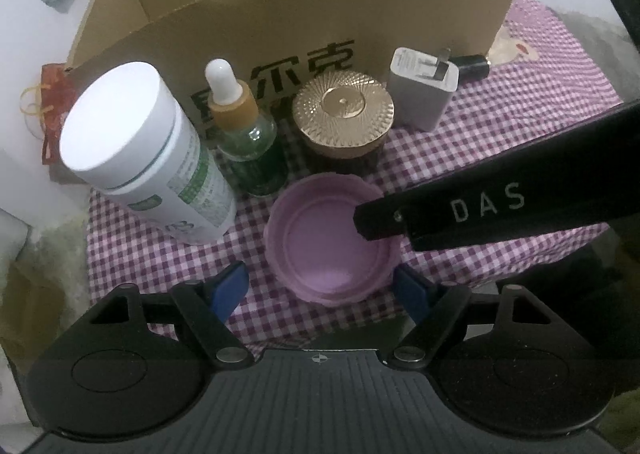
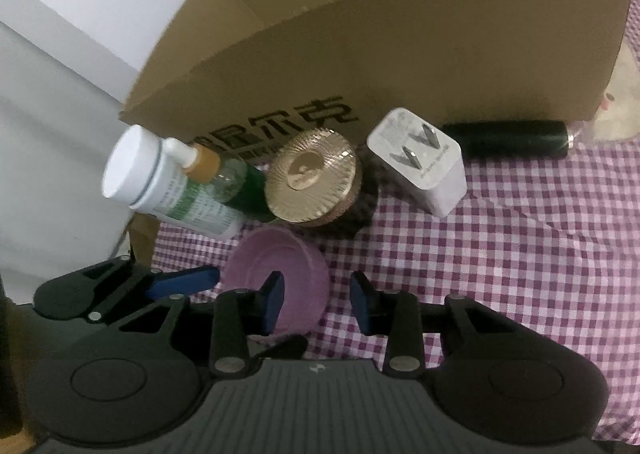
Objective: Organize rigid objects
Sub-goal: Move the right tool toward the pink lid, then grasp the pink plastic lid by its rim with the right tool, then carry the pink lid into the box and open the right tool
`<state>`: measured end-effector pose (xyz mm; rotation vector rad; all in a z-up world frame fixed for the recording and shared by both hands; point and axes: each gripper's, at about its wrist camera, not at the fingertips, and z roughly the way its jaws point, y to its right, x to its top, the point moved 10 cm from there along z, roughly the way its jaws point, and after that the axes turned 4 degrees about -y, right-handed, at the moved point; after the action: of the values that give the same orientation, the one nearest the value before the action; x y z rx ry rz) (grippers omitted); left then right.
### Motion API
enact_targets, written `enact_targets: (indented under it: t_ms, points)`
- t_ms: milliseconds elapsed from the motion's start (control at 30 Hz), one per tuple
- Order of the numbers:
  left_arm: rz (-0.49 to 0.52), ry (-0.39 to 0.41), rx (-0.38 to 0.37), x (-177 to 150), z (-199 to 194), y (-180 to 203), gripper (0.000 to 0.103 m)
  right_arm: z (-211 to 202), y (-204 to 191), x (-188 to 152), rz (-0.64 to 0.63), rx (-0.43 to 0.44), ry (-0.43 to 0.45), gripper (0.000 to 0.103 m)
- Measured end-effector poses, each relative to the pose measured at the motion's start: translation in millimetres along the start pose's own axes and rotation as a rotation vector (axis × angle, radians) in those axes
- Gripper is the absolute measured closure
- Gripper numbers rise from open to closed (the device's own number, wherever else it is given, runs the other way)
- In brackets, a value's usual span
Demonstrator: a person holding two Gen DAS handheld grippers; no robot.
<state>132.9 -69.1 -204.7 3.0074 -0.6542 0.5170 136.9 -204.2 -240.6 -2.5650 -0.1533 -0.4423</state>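
Though both apart, left gripper (image 1: 320,288) around the pink lid (image 1: 316,230), right gripper (image 2: 317,298) astride its rim, bare cloth (image 2: 520,274) rightward.

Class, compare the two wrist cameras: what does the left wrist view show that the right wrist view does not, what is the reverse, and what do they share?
Left wrist only: a red pouch with gold cord left of the cardboard box, and the right gripper's black body lettered DAS.

Right wrist only: the full length of the black cylinder, and a white wall.

Both: white bottle, dropper bottle, gold-lidded jar, white charger plug, pink lid, and checked cloth.
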Motion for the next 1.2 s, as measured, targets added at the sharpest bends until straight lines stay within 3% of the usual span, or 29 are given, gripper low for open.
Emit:
enact_targets:
  t_ms: [100, 167, 333, 567, 833, 1200]
  points:
    - [-0.007, -0.008, -0.002, -0.7, 4.2, 0.6, 0.024, 3.8, 2.2, -0.1, 0.010, 0.015, 0.017, 0.070]
    - [-0.016, -0.001, -0.012, 0.2, 4.7, 1.0, 0.027, 3.0, 5.4, -0.3, 0.019, 0.015, 0.025, 0.080]
    - [-0.014, 0.014, -0.023, 3.8, 2.9, 7.4, 0.033, -0.5, 12.3, -3.9, 0.062, 0.038, 0.024, 0.092]
    - [0.016, 0.044, -0.012, 5.0, -6.9, 17.7, 0.033, -15.1, 13.2, -12.5, 0.069, 0.038, 0.056, 0.093]
    - [0.050, 0.114, 0.003, 1.6, -46.2, 29.7, 0.033, -51.2, 6.4, -21.4, 0.044, 0.038, 0.120, 0.092]
    - [0.089, 0.308, 0.064, 23.9, -130.0, 44.0, 0.033, -135.4, -25.3, -18.1, -0.031, 0.052, 0.305, 0.092]
